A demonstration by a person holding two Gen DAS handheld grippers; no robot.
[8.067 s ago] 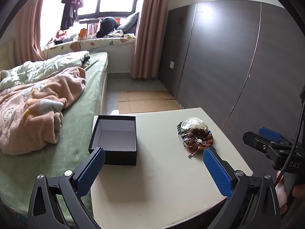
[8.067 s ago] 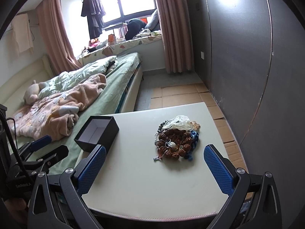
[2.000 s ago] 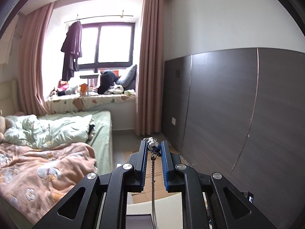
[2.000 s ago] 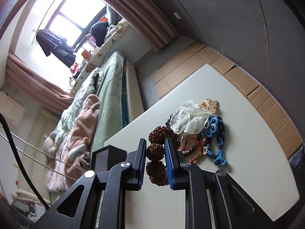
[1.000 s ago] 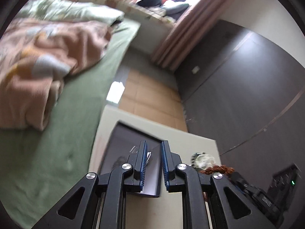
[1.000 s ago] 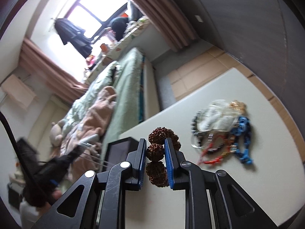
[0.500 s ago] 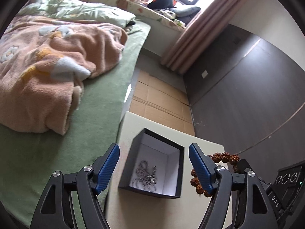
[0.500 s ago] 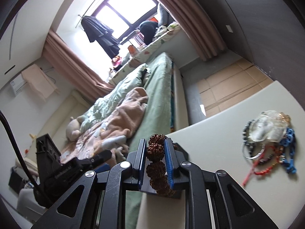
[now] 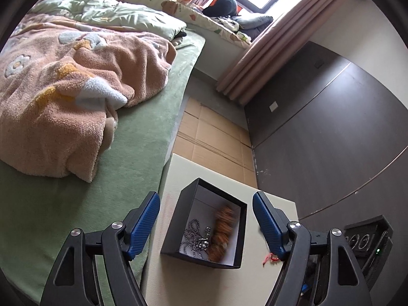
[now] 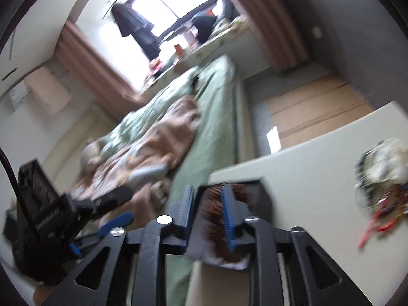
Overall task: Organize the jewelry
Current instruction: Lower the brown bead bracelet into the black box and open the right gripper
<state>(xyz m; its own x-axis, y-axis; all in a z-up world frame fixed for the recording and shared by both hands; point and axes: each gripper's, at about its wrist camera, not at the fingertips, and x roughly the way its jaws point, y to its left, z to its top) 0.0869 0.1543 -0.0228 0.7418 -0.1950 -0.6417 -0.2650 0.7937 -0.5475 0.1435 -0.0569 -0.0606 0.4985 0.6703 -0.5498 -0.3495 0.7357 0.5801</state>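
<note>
A black open box (image 9: 176,219) stands on the white table (image 9: 229,285). A silver chain (image 9: 195,238) lies inside it. Beside the chain a brown beaded bracelet (image 9: 223,229) shows as a blur, dropping into the box. My left gripper (image 9: 205,199) is open and empty just short of the box. My right gripper (image 10: 207,190) hangs over the box (image 10: 260,199) with its jaws opening. The bracelet (image 10: 213,216) streaks loose between them, and the pads are not pressing on it. The remaining jewelry pile (image 10: 382,170) lies at the right.
A bed with a green sheet (image 9: 76,178) and a peach blanket (image 9: 63,97) runs along the table's left edge. A dark wall panel (image 9: 331,140) stands to the right. A red cord (image 9: 267,257) trails from the pile. The left gripper's body (image 10: 38,209) is at lower left.
The left gripper opened and left the silver chain in the box. The right gripper swung left over the box, its jaws parted, and the brown bracelet dropped into the box.
</note>
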